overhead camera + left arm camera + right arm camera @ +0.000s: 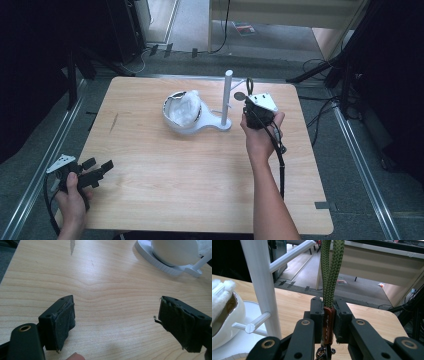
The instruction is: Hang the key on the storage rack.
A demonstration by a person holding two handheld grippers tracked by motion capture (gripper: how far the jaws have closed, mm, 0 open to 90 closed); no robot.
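we see a light wooden table with rounded corners [150, 175] standing on grey carpet, with metal floor rails running along both sides and dark stands and cables at the edges of the room. beyond the table's 12 o'clock edge a pale floor strip leads off. near the table's centre, toward 12 o'clock, sits a white plastic stand with a round base and an upright post [227, 97]; short pegs stick out of the post. a white bowl holding crumpled white wadding [184, 111] rests on the base, at 9 o'clock from the post.

the thing in hand is a green braided cord loop with a brown leather tab [328, 325]. the loop rises straight up, two strands side by side, and the tab is stitched with pale thread; something dark and metallic hangs under it, too hidden to name. the right gripper [328, 312] pinches the tab between its pads, just at 3 o'clock from the post, above the table. in the high view the loop [249, 86] pokes up past that gripper.

the left gripper [116, 318] stands spread wide over bare wood at the table's 8 o'clock corner, with nothing between its pads.
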